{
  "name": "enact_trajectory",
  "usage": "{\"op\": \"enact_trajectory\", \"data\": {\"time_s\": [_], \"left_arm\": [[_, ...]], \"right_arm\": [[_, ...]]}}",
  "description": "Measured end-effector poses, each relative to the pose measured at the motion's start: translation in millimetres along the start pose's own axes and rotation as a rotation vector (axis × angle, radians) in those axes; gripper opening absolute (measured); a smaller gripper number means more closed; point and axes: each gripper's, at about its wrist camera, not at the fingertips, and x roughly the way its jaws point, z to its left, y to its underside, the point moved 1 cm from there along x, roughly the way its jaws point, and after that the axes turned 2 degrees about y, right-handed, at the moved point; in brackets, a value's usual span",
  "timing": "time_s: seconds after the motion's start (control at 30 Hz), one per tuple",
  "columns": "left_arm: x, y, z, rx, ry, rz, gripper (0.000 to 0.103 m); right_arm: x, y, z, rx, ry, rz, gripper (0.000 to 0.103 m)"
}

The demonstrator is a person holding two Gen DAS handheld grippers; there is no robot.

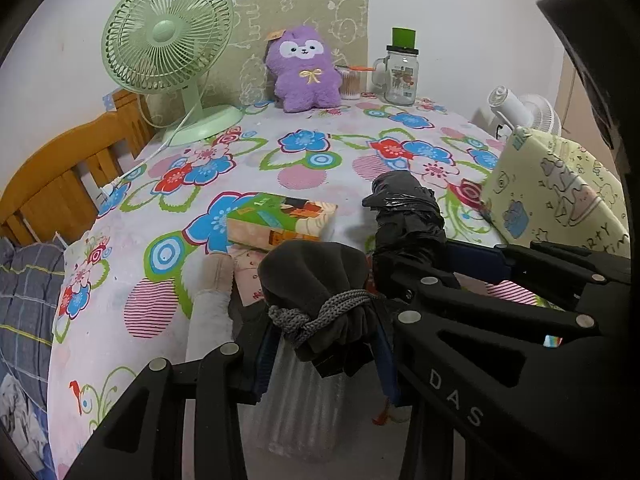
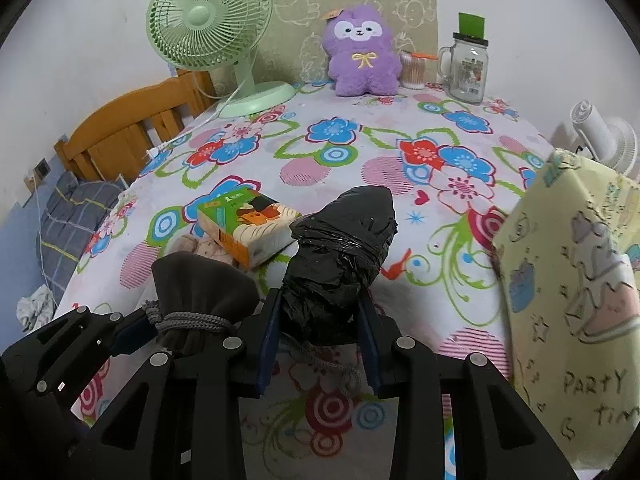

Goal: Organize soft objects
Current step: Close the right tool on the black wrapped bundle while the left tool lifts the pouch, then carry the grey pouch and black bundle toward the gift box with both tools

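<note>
While the left wrist view looks forward over a counter [image 1: 320, 184] covered by a flowered cloth, the left claw [image 1: 324, 344] is clenched on a dark grey drawstring pouch [image 1: 316, 276], its blue-padded fingers [image 1: 262, 360] pressing the gathered neck just below the knotted grey cord. Just to the right, the right claw [image 1: 460, 264] reaches in from the side and grips a bundle wrapped in black plastic [image 1: 408, 216]. Beyond the pouch a tissue pack [image 1: 280, 220] lies flat on the cloth, with a pale rolled fabric piece [image 1: 214, 292] near its left end. At the far edge stand a green fan [image 1: 168, 40], a purple plush toy [image 1: 304, 68] and a glass jar mug [image 1: 400, 76] with a green block on its lid; a yellow printed cushion [image 1: 556, 184] leans at the right, and a wooden bed frame [image 1: 60, 176] shows at the left. In the right wrist view, the right claw [image 2: 320, 340] is closed around the lower part of the black plastic bundle [image 2: 344, 240], which tilts forward above the cloth. The left claw [image 2: 136, 332] sits beside it at the left, holding the grey pouch [image 2: 200, 288] by its tied neck. The tissue pack [image 2: 248, 228] rests just behind both, the plush toy [image 2: 360, 52] sits against the back wall between the fan [image 2: 208, 20] and the jar mug [image 2: 468, 68], and the cushion [image 2: 572, 280] fills the right side.
</note>
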Motion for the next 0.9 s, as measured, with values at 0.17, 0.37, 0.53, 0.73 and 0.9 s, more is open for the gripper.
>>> {"op": "enact_trajectory", "data": {"time_s": [0.17, 0.37, 0.53, 0.73, 0.9], "left_arm": [[-8, 2, -7, 0.004, -0.001, -0.012, 0.043], [-17, 4, -14, 0.003, -0.009, -0.027, 0.044], [-26, 8, -21, 0.005, -0.015, -0.034, 0.043], [-38, 11, -27, 0.009, -0.017, -0.05, 0.043], [-50, 13, -32, 0.011, -0.021, -0.066, 0.043]], "right_arm": [[-12, 5, -2, -0.004, 0.012, -0.016, 0.038], [-30, 11, -3, -0.02, 0.046, -0.049, 0.038], [-42, 17, -6, -0.024, 0.053, -0.066, 0.038], [-58, 22, -5, -0.032, 0.059, -0.094, 0.038], [-71, 25, -4, -0.038, 0.063, -0.113, 0.038]]}}
